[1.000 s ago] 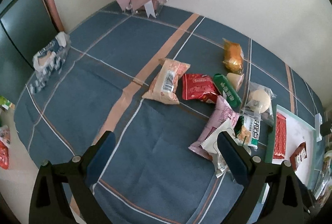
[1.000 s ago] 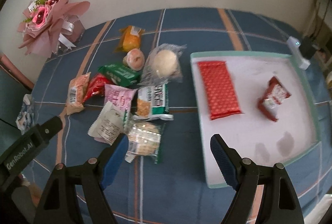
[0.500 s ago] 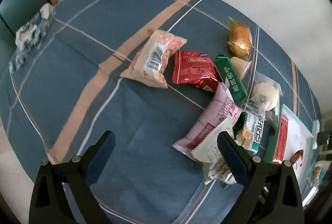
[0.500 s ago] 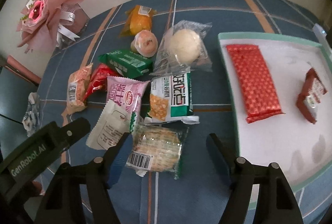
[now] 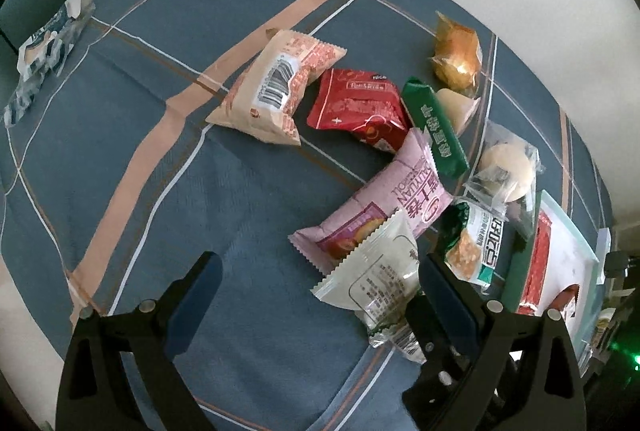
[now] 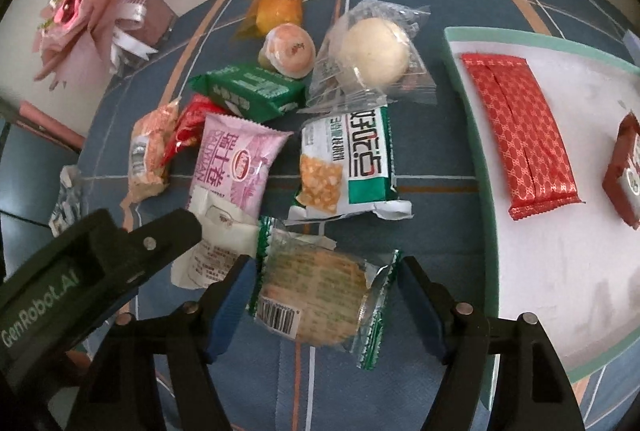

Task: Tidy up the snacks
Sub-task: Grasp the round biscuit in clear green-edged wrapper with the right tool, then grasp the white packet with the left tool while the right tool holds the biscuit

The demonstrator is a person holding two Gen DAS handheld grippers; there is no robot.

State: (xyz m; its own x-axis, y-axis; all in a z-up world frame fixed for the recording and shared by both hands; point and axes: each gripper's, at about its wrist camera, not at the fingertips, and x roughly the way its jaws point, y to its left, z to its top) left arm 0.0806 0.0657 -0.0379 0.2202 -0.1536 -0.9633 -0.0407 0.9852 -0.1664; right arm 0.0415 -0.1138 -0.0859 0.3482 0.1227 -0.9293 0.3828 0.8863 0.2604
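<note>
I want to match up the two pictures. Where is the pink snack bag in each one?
Left wrist view: the pink bag lies right of the middle, slanting, its lower end under a white packet.
Right wrist view: the pink bag lies left of the middle, upright in the picture, its lower end under the same white packet.
Shared landmark: the dark green packet, next to the pink bag in both views.
</note>
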